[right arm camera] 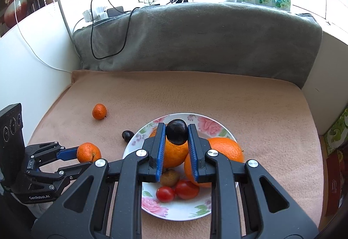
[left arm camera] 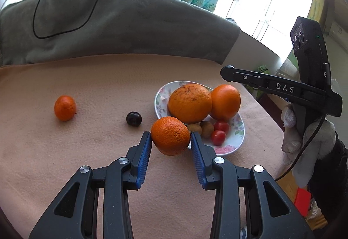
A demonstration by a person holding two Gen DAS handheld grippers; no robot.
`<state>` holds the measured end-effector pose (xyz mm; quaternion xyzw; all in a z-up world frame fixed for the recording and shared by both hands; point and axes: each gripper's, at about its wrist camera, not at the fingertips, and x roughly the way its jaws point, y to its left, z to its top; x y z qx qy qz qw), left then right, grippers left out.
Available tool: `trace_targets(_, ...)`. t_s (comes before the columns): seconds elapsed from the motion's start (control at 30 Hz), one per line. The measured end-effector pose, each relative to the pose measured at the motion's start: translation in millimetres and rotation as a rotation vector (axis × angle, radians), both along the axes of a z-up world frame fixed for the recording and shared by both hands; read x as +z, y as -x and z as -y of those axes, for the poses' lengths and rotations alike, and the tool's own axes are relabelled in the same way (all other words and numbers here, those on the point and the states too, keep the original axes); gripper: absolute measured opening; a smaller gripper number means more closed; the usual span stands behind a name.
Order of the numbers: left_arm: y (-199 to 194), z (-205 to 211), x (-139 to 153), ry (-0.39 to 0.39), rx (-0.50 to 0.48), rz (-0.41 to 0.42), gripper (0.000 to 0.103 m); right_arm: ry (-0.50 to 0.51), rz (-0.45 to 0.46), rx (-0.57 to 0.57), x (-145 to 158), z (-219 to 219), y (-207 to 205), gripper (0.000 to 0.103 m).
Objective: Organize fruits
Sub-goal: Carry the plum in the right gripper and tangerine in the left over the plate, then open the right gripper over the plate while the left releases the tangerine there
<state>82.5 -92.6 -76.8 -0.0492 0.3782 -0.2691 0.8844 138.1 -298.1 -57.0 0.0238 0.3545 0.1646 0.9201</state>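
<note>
Left gripper (left arm camera: 170,136) clamping a mandarin (left arm camera: 170,135) between its blue pads, at lower centre of the left wrist view, just beside the near rim of the floral plate (left arm camera: 159,95). Right gripper (right arm camera: 176,133) pinching a dark plum (right arm camera: 176,132), hanging above the plate at centre of the right wrist view. Sitting in the plate: a large orange (left arm camera: 189,103), a second orange (left arm camera: 225,101), two cherry tomatoes (left arm camera: 218,137), small brown fruits (left arm camera: 206,129). Lying on the pink cloth (left arm camera: 87,152), left of centre: another mandarin (left arm camera: 64,107), another plum (left arm camera: 134,118). Grey blanket (left arm camera: 108,27) bunching behind.
</note>
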Motion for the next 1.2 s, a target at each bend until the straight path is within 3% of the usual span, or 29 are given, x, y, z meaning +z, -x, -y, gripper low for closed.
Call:
trace_targets(0.47, -6.8, 35.3, -2.6, 0.008, -0.085, -0.013, 0.036, -0.010, -0.036, -0.010, -5.9, 9.6, -26.0, 0.021)
trace_targets(1.2, -13.8, 47.7, -8.6, 0.002, -0.114, -0.028, 0.036, -0.025, -0.101, -0.024, -20.8, 8.9, -45.1, 0.021)
